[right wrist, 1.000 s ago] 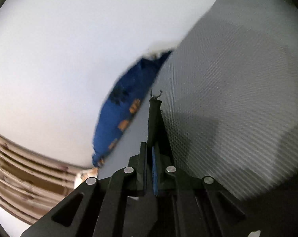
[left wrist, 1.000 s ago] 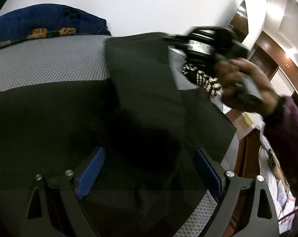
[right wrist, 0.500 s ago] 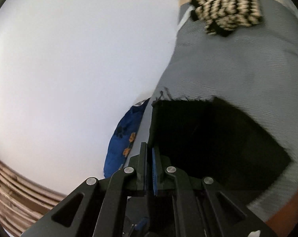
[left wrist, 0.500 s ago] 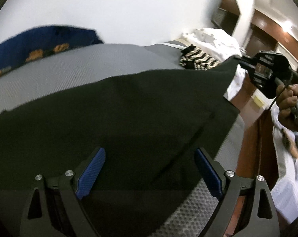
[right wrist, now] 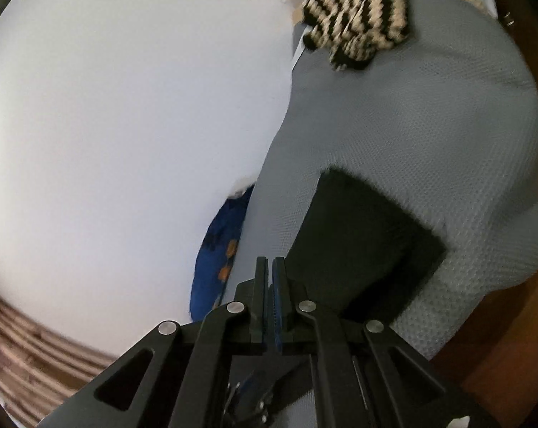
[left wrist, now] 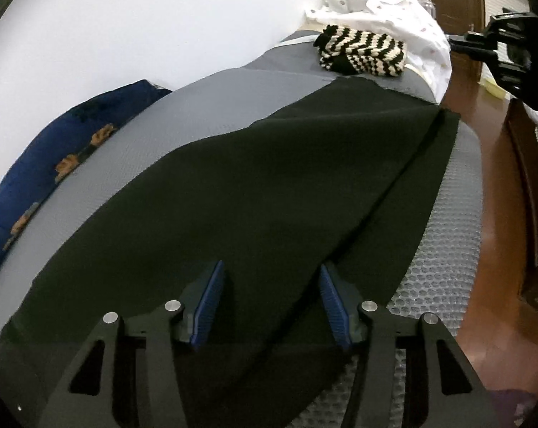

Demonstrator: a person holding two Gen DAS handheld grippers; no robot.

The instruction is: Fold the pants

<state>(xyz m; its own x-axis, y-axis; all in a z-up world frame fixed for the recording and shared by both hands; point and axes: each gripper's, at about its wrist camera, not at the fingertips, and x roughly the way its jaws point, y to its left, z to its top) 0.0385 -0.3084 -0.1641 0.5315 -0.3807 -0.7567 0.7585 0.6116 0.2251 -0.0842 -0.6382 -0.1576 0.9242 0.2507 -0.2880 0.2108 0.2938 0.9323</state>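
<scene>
Since half a second before, our right gripper (right wrist: 270, 267) had let go of the hem of the pants (left wrist: 254, 192) and drawn back off the bed's (right wrist: 429, 135) far side edge; its jaws were pressed together with nothing between them. Our left gripper (left wrist: 270, 278) had just been closing from its wide spread to about half, and the dark cloth lay under and between its blue pads (left wrist: 208, 306), though we could not tell whether they pressed it.

We counted one pair of black pants, one striped knit garment (left wrist: 363, 53), one white dotted pillow (left wrist: 383, 7) and one blue pillow with orange prints (left wrist: 55, 157), all on the one grey mesh bed.

The pants lay flat with their long axis along the bed's length, running from our left gripper toward the striped garment at the far end. The far hem stopped just short of that garment, apart from it. A straight seam or fold line ran lengthwise near the bed's right edge. The blue pillow sat along the wall-side edge.
</scene>
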